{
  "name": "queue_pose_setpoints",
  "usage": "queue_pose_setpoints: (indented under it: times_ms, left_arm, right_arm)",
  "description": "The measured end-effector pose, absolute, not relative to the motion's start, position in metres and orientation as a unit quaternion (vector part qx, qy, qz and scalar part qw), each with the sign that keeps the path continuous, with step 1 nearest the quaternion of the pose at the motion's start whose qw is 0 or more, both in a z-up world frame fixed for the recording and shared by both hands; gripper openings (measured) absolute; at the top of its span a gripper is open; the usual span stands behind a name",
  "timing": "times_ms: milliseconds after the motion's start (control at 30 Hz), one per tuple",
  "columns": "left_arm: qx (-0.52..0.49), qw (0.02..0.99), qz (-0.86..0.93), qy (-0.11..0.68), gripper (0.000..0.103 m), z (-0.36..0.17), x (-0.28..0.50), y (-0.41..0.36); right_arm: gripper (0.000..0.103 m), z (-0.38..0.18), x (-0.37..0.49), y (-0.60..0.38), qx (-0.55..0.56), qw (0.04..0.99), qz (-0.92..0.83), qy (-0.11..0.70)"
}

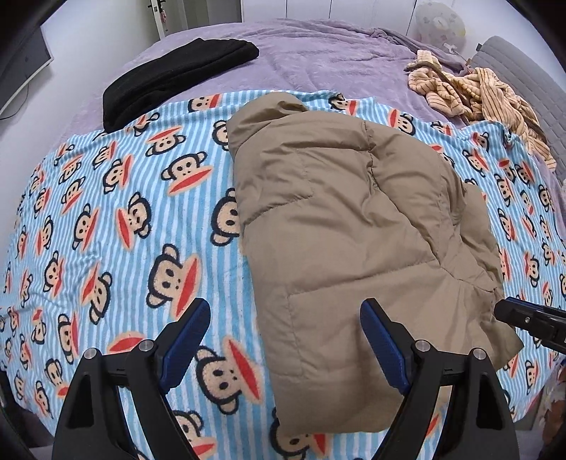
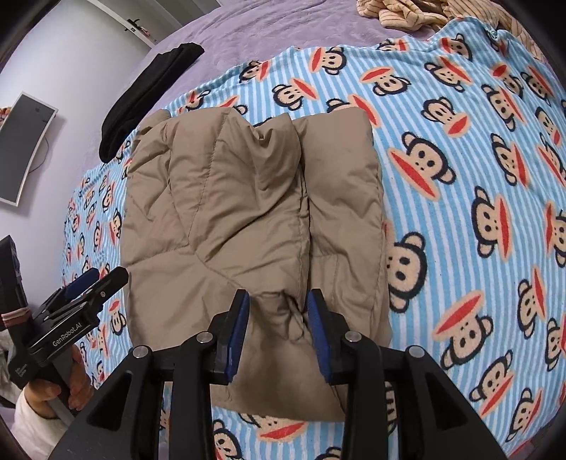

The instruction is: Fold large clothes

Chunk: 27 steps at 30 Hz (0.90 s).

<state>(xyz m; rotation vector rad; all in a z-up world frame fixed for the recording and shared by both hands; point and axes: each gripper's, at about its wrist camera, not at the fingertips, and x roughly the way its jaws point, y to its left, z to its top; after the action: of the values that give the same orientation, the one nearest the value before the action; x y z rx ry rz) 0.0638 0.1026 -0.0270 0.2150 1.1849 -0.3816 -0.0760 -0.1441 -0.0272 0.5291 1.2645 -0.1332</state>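
A tan padded jacket [image 1: 336, 212] [image 2: 247, 194] lies folded into a long bundle on a blue striped monkey-print blanket [image 1: 141, 212] [image 2: 460, 177]. My left gripper [image 1: 286, 304] hovers wide open over the jacket's near left edge, nothing between its fingers. In the right wrist view the left gripper [image 2: 88, 283] appears at the left, held by a hand [image 2: 46, 389]. My right gripper [image 2: 277, 299] hangs over the jacket's near end, jaws partly apart. A bunched fold shows between the fingers, and the pads stand clear of it. The right gripper's tip [image 1: 523, 318] shows at the jacket's right edge.
A folded black garment [image 1: 177, 78] [image 2: 148, 88] lies at the blanket's far left on the purple bedspread [image 1: 318, 53]. A crumpled beige striped garment [image 1: 477, 92] [image 2: 406, 14] sits at the far right. A monitor [image 2: 24, 148] stands beside the bed on the left.
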Motion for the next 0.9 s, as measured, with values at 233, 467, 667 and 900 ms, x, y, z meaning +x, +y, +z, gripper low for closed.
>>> queue_pose_setpoints:
  times_ms: [233, 467, 667, 900]
  left_arm:
    - [0.089, 0.821, -0.160, 0.540, 0.087, 0.004, 0.048, 0.118]
    - [0.075, 0.838, -0.129, 0.526, 0.103, 0.034, 0.031, 0.131]
    - [0.066, 0.845, -0.118, 0.517, 0.103, 0.052, 0.014, 0.132]
    - [0.072, 0.853, -0.117, 0.504, 0.103, 0.068, -0.003, 0.126]
  right_arm:
    - [0.052, -0.002, -0.094, -0.133, 0.237, 0.776, -0.077, 0.580]
    - [0.068, 0.030, -0.098, -0.127, 0.192, 0.800, -0.086, 0.562]
    - [0.082, 0.058, -0.107, -0.124, 0.161, 0.826, -0.094, 0.532]
    - [0.084, 0.074, -0.120, -0.119, 0.136, 0.842, -0.117, 0.509]
